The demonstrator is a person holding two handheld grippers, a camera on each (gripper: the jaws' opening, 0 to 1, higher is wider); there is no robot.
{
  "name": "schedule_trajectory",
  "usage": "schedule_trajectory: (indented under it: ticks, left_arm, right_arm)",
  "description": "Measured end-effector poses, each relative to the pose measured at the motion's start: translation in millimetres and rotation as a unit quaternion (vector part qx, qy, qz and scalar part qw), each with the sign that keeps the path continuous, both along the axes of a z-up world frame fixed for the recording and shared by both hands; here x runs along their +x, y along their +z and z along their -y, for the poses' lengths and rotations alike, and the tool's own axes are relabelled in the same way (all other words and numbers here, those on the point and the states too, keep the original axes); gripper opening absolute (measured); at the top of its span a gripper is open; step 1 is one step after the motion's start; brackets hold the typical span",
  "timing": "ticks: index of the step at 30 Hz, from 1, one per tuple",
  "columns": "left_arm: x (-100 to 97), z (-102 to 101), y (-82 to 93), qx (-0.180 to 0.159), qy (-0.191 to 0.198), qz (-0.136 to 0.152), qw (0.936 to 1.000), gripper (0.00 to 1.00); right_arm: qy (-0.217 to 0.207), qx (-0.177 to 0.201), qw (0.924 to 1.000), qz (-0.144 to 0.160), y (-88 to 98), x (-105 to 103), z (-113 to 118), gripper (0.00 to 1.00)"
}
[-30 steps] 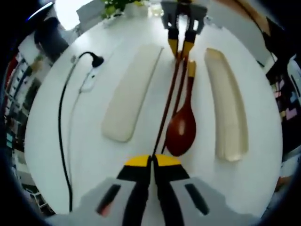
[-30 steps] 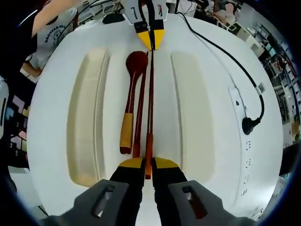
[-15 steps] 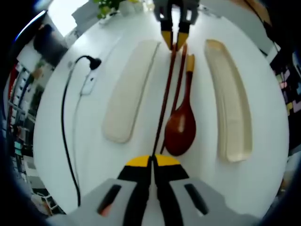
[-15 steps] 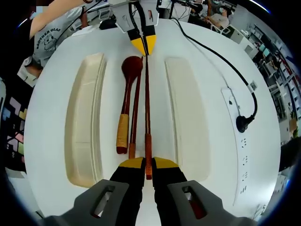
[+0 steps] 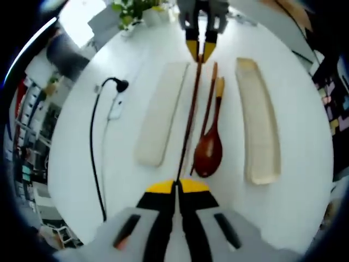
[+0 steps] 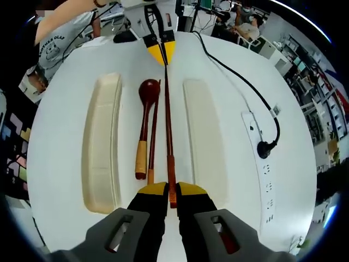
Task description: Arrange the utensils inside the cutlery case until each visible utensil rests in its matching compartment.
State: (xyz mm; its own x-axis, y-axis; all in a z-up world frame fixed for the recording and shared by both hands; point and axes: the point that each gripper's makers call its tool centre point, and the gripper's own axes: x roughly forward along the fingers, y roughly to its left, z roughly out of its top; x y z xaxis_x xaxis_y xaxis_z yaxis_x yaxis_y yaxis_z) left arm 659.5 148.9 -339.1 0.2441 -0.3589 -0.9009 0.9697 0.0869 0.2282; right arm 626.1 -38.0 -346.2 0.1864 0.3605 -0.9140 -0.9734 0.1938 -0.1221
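Note:
A dark red chopstick [image 5: 190, 114] with an orange grip end hangs between both grippers over the white table. My left gripper [image 5: 176, 188] is shut on its thin tip; it appears again at the top of the right gripper view [image 6: 161, 54]. My right gripper [image 6: 167, 191] is shut on the chopstick's [image 6: 168, 120] orange end. On the table lie a second chopstick [image 6: 152, 136] and a red-brown spoon [image 6: 144, 120] with a yellow-wrapped handle. The hollow cream case tray [image 6: 101, 142] lies to one side of them, and the cream lid [image 6: 204, 136] to the other.
A white power strip [image 6: 262, 164] with a black plug and cable [image 5: 98, 147] lies past the lid. A potted plant [image 5: 133, 8] stands at the table's far edge. A person [image 6: 60, 33] is close behind the table.
Both views have pulled back from the table, so the case parts, spoon and lying chopstick look smaller. The held chopstick stays gripped at both ends.

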Motion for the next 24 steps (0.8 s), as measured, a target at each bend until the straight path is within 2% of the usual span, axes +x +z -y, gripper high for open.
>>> schedule_trajectory:
  ticks: [7,17,24]
  left_arm:
    - [-6.5,2.6,10.3,-0.008,-0.005,0.015,0.9998,0.01]
    - [-25.4,10.9,25.1,-0.026,-0.012,0.016,0.9995,0.01]
    - [-46.1,17.2,27.2,-0.029,-0.022,0.011,0.9993,0.01]
  right_arm:
    - [-0.006,0.001,0.9999,0.015,15.3,-4.4,3.0,0.04]
    - [-0.014,0.008,0.9993,0.034,36.1,-17.3,11.9,0.05]
    - [-0.008,0.002,0.9993,0.037,35.4,-34.3,16.8,0.05]
